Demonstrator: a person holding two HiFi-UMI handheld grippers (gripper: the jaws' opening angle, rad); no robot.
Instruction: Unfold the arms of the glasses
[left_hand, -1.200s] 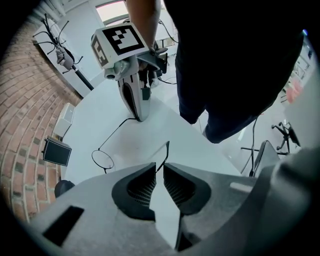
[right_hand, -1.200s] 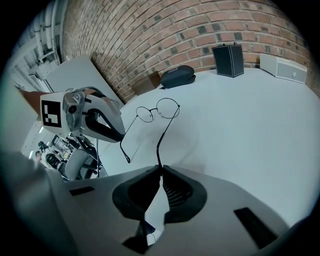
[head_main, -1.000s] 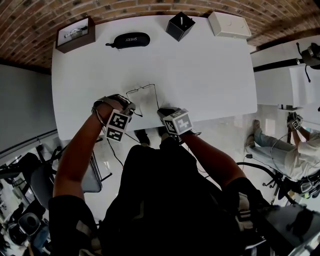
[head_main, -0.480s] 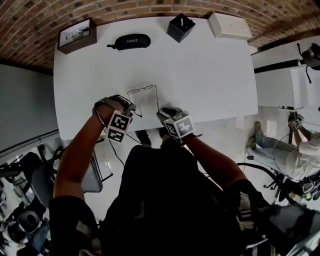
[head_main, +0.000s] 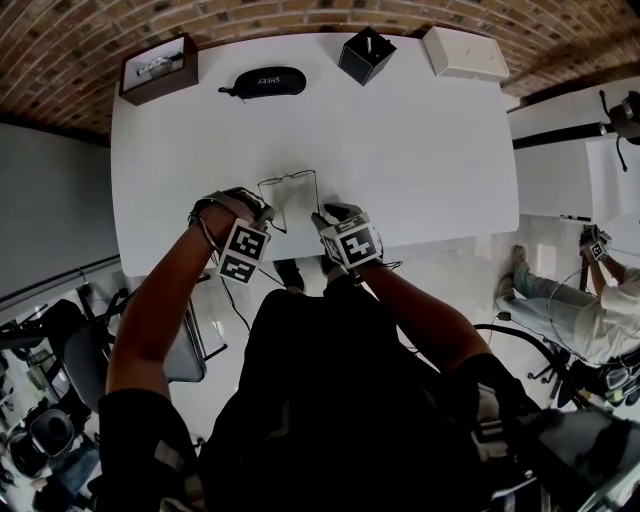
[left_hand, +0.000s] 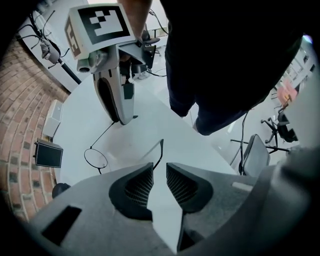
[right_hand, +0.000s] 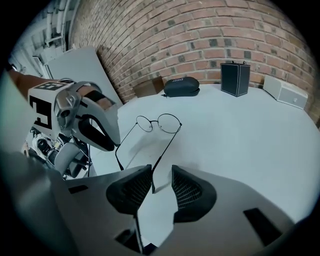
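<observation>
Thin round wire glasses (head_main: 290, 190) lie on the white table (head_main: 420, 140), both arms swung out toward the near edge. My left gripper (head_main: 260, 216) points steeply down at the left arm's end; its jaws (left_hand: 159, 172) stand apart, with the arm's tip (left_hand: 160, 150) just past them and untouched. My right gripper (head_main: 323, 219) is open. The right arm's tip (right_hand: 152, 184) lies in the gap of its jaws (right_hand: 161, 176), free of both pads. The lenses (right_hand: 160, 122) sit farther out. Each gripper shows in the other's view: right gripper (left_hand: 117, 95), left gripper (right_hand: 95, 127).
Along the far edge stand a brown box (head_main: 158, 68), a black glasses case (head_main: 262, 81), a black cube box (head_main: 365, 53) and a white box (head_main: 463, 52). The table's near edge runs just behind both grippers. A brick wall backs the table. Another person (head_main: 590, 300) sits at right.
The right gripper's marker cube has shifted and tilted slightly. The glasses and the left gripper stay where they were.
</observation>
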